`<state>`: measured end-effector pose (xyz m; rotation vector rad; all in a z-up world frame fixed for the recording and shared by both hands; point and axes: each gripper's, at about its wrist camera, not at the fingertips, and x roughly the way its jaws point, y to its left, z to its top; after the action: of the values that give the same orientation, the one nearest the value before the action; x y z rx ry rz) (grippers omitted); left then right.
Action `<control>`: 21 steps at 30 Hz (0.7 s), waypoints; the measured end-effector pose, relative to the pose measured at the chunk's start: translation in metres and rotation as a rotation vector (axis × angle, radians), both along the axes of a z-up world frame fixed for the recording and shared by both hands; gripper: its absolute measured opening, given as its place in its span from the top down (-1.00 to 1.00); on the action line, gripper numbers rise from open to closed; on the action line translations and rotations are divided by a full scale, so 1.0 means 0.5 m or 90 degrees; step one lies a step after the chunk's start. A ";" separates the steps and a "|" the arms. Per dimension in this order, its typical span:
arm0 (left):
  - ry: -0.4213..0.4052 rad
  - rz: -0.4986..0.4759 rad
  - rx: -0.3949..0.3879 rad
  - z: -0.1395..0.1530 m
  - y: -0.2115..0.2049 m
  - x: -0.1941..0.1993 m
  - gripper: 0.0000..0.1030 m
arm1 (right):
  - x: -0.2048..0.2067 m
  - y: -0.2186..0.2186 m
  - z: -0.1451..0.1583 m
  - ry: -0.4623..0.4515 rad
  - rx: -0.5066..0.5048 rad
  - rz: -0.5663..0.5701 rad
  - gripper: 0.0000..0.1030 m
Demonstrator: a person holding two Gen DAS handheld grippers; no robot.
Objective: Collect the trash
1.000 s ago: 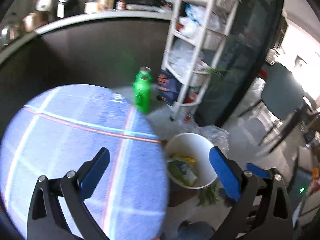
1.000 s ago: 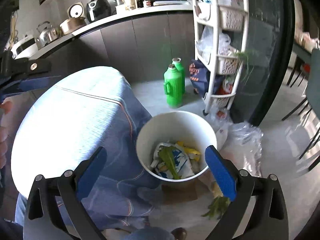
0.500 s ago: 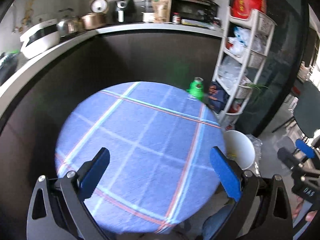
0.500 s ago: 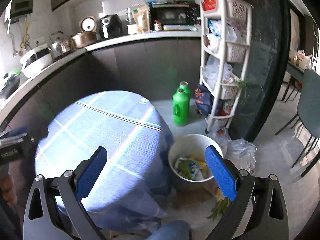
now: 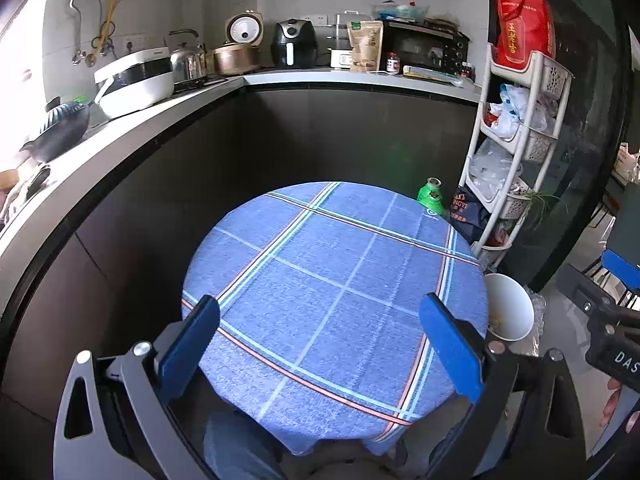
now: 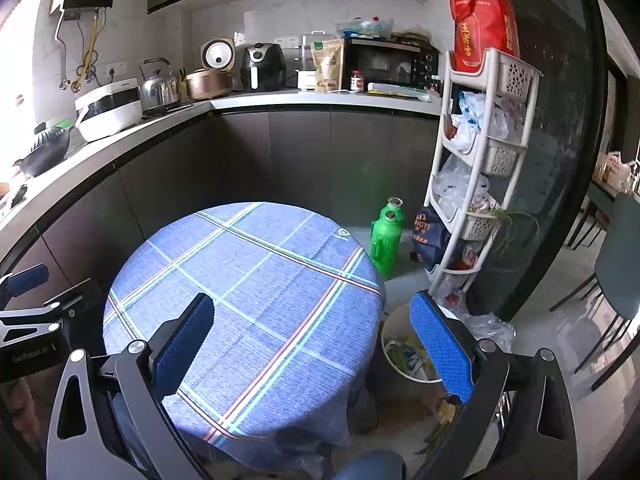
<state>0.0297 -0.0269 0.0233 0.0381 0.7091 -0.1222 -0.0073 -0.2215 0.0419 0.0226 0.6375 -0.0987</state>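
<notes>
1. The left tool [image 5: 320,340] hangs above the round bench [image 5: 336,280], blue fingers spread wide, gripping nothing.
2. The right tool [image 6: 312,344] is likewise released and bare, over the bench's right edge.
3. The blue checked cloth [image 6: 240,300] covers the whole bench top and drapes past its rim.
4. The white trash bucket [image 6: 394,360] stands on the floor just beside the bench's right edge, with wrappers and green scraps [image 6: 404,356] inside.
5. More green scraps [image 6: 434,434] lie on the floor in front of the bucket.
6. Green bottles [image 6: 384,240] and a white shelf rack [image 6: 472,184] stand beyond; bare floor opens to the right.
7. A dark bag [image 6: 430,236] by the rack reads partly "NGY"; the other writing is not legible.
</notes>
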 end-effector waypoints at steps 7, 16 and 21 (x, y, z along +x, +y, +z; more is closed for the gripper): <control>-0.004 -0.001 -0.005 0.006 0.002 -0.006 -0.93 | 0.003 0.013 0.007 0.000 -0.015 0.000 -0.83; -0.002 -0.003 -0.009 0.005 0.006 -0.003 -0.93 | 0.003 0.018 0.008 0.001 -0.019 -0.002 -0.83; -0.003 -0.005 -0.011 0.003 0.008 -0.003 -0.93 | 0.005 0.019 0.006 0.002 -0.019 -0.002 -0.83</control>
<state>0.0285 -0.0231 0.0249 0.0239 0.7032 -0.1357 -0.0050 -0.2121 0.0451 -0.0051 0.6393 -0.1117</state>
